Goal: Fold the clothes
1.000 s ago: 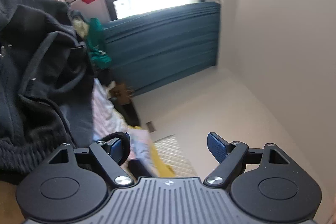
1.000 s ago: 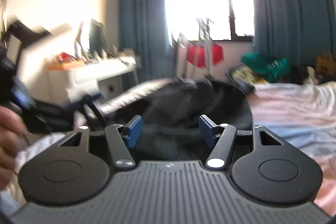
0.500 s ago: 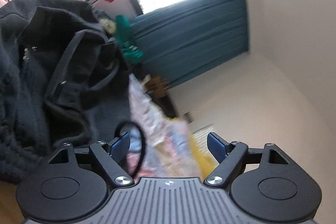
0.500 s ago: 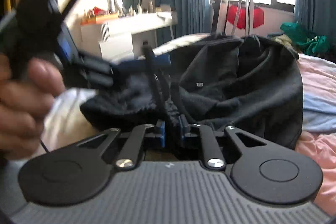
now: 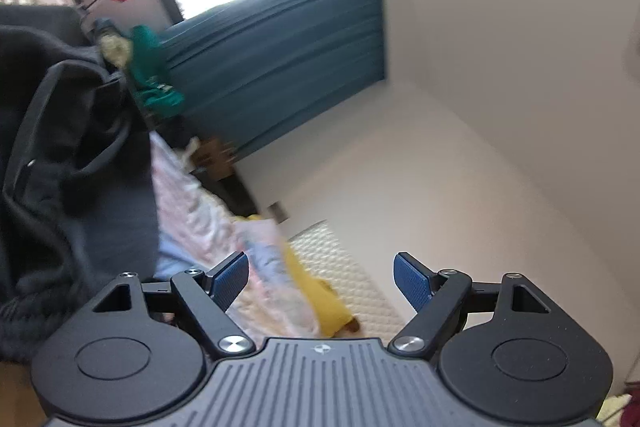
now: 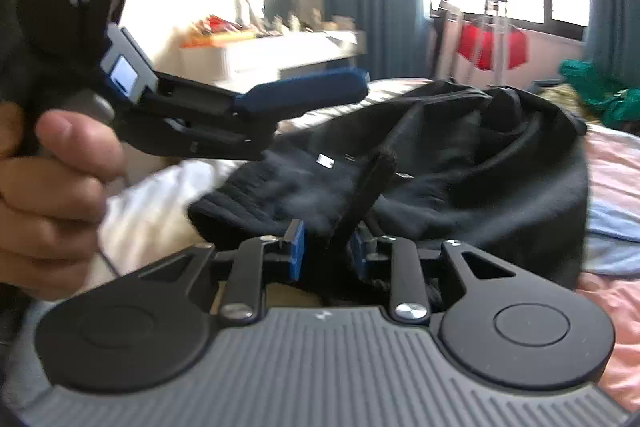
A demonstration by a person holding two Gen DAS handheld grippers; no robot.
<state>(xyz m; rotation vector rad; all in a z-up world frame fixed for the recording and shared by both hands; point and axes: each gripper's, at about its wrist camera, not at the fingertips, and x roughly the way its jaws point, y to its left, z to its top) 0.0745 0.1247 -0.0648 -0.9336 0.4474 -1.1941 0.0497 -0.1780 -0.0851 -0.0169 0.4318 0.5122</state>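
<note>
— Where do your tongs stand?

— My left tongs [image 5: 320, 277] are spread wide with nothing between the blue pads. Ahead of them is open air, then a bare pale wall [image 5: 500, 87] and a teal curtain [image 5: 280, 59]. Plenty of free room to their right.

— And the right ones?

— My right tongs [image 6: 326, 253] are pinched nearly together on a dark drawstring [image 6: 364, 195] of the black garment [image 6: 480, 163]. The cord rises up and slightly right from between the pads.

— Where does the garment lie?

— It is heaped on the bed [image 6: 612, 163], directly ahead of my right tongs and spreading to their right. Its ribbed hem sits just beyond the pads, and its far edge ends on the pink and blue bedding. From the left camera, the same garment fills the space to the left of the tongs, its right edge falling beside the left pad.

— What crowds you?

— In the right camera, my left hand [image 6: 52, 183] and its tongs are up and to the left, close above the hem, one blue finger [image 6: 304, 91] reaching over the cloth. A white cloth [image 6: 152, 203] lies under them, left of the hem. To the right of the heap the bedding is open. A white dresser [image 6: 280, 55] and a drying rack [image 6: 496, 27] with a red item stand well beyond, by the window.
</note>
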